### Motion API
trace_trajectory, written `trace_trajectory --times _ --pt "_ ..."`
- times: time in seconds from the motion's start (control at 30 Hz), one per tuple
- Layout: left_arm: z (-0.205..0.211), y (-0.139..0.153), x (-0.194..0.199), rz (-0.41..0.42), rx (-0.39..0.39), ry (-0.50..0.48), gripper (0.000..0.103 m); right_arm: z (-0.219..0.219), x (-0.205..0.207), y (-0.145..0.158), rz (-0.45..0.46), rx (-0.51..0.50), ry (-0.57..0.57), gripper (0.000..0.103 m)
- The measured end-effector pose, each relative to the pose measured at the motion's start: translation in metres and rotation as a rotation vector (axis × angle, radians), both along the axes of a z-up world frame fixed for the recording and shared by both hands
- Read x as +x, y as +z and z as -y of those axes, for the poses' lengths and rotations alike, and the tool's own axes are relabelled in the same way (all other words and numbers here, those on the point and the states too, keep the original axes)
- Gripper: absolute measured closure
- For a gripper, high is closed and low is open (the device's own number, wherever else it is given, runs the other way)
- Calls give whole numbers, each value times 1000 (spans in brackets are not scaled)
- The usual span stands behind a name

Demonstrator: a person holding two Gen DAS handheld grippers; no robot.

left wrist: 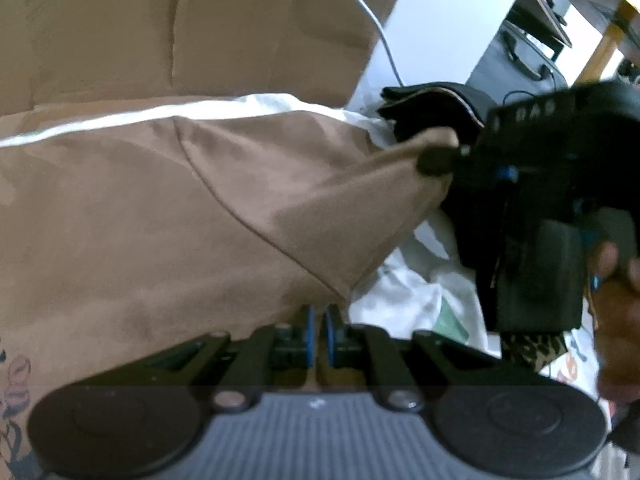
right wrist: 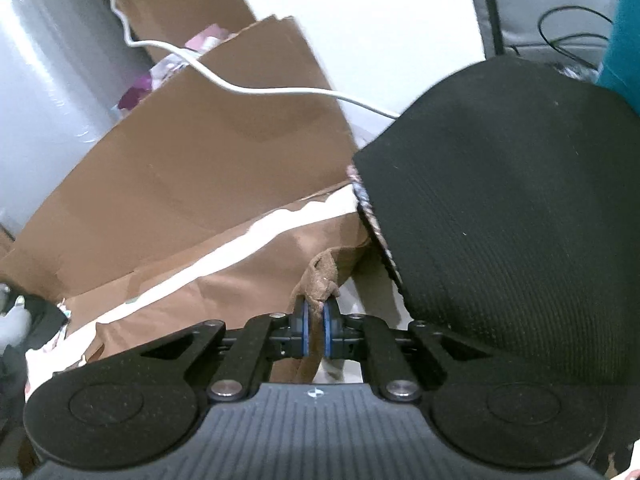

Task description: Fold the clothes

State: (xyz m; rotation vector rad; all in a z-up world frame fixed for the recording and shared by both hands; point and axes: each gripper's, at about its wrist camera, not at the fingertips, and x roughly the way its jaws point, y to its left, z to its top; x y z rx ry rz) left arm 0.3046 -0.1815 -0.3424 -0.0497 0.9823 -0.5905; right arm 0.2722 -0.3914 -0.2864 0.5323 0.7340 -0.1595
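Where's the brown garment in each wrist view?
Left wrist: the brown garment fills the left and centre; the right gripper pinches its far corner at centre right.
Right wrist: only a bunched corner at lower centre, pinched in the right gripper.
Shared landmark: the white cable running past the cardboard.

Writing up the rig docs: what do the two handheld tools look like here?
Both match: black linkage arms on silver pivot pins, round black discs at either side, a ribbed grey housing between with a small white mark. Finger pads are rimmed in blue. The left tool shows this close up, as does the right tool. From the left wrist view, the right tool's body is boxy black with blurred pale lettering.
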Motion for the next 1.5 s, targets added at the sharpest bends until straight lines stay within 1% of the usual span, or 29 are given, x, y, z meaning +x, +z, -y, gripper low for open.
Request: trace_trajectory --times 0.13,0.23,0.3,0.47,0.6,0.67,0.73,0.8,0.87,1.0,1.13,1.23,1.5 --pt "0 5 -2 5 -13 -8 97 5 -7 -1 -5 -7 14 97" --pt "6 5 -2 14 3 -34 96 9 -11 -1 -6 7 18 97" --pt "9 1 0 1 10 -29 96 7 -10 -1 -4 12 32 97" --pt "10 -13 2 -36 0 -18 97 -1 -12 4 18 7 96 98" --pt "4 -12 0 -46 -21 -7 97 -2 -13 7 30 -8 115 98" --pt "1 -10 -1 -43 -31 1 99 -1 -12 8 32 -9 113 98" --pt "-2 -5 -4 -11 -43 26 103 0 -12 8 35 -18 113 98" --pt "-7 2 -9 30 -52 41 103 0 -12 9 38 -29 116 98" --pt "-8 4 -10 42 -41 47 103 1 -11 8 35 -29 114 98" --pt "-7 -2 -6 16 -37 47 103 0 -11 6 30 -21 116 98" --pt "2 -9 -4 -3 -31 32 103 -5 -13 7 30 -9 146 98" --pt "8 -13 -3 -7 -24 26 103 -9 -16 7 31 9 181 98" --pt "9 -24 1 -31 -36 46 102 -19 -28 9 38 57 286 98"
